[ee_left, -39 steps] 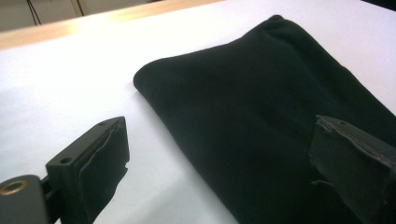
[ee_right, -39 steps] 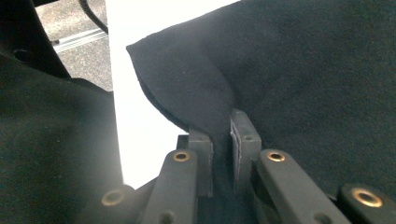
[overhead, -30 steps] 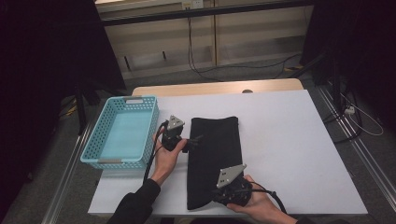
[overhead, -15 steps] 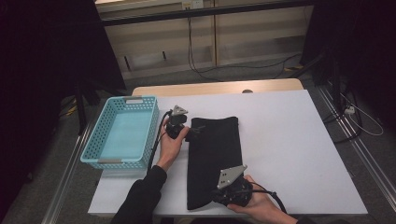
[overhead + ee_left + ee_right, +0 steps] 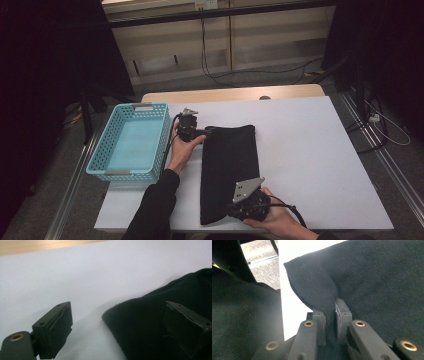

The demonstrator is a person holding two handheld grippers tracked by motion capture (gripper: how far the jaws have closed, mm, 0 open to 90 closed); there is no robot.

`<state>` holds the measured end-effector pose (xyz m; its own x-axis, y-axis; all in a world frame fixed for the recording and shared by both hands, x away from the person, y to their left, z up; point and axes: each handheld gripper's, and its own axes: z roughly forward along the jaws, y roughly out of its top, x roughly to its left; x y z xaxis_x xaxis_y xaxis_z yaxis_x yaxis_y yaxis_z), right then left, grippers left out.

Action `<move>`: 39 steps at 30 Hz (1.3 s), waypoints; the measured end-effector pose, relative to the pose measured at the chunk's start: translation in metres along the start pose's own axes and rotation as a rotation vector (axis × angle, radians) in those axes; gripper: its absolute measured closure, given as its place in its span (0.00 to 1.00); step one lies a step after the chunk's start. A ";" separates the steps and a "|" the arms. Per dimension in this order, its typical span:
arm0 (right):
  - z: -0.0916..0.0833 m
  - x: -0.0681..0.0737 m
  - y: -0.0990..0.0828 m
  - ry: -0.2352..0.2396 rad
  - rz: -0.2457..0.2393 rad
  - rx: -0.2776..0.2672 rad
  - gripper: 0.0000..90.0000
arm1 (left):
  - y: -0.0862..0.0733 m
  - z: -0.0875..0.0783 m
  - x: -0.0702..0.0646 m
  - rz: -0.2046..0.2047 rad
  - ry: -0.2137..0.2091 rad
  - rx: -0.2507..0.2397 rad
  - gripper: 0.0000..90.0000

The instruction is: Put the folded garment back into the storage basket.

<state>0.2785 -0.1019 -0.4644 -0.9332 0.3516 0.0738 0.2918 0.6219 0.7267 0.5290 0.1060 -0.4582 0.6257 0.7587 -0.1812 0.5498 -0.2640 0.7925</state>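
Observation:
A long black cloth (image 5: 230,165) lies flat on the white table (image 5: 310,150), running from the near edge toward the middle. My left gripper (image 5: 206,131) sits at the cloth's far left corner. In the left gripper view, the left gripper (image 5: 117,315) is open: its jaws have just been closing a little, and the cloth's corner (image 5: 150,325) lies between them, untouched by the pads. My right gripper (image 5: 234,212) is at the cloth's near end. In the right gripper view, the right gripper (image 5: 330,308) is shut on a raised fold of the cloth (image 5: 374,277).
A light blue plastic basket (image 5: 100,155) stands on the table's left side, just beside my left hand. The right half of the table is bare white surface. A wooden strip (image 5: 235,94) runs along the far edge.
My left hand has moved away from me along the cloth's left edge to its far corner. The right gripper has stayed put, still pinching the cloth.

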 end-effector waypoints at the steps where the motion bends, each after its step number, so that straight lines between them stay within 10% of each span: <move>1: 0.000 0.000 0.000 0.001 0.000 -0.001 0.91 | 0.000 0.000 0.002 -0.017 0.013 0.010 0.14; 11: 0.000 -0.001 0.000 0.005 0.001 -0.001 0.91 | -0.001 0.012 -0.001 -0.038 0.036 0.067 0.37; 14: 0.000 -0.002 -0.001 0.009 0.000 -0.003 0.91 | -0.001 0.014 -0.009 0.011 0.049 0.079 0.43; 26: 0.000 0.000 -0.001 -0.004 0.012 -0.006 0.91 | -0.003 0.012 -0.013 -0.003 -0.002 0.103 0.76; 39: -0.003 0.001 0.001 -0.018 0.010 -0.022 0.91 | -0.002 0.009 -0.013 -0.059 -0.019 0.075 0.89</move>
<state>0.2771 -0.1034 -0.4615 -0.9265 0.3699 0.0689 0.2959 0.6032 0.7406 0.5244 0.0917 -0.4627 0.6012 0.7629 -0.2378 0.6255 -0.2641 0.7342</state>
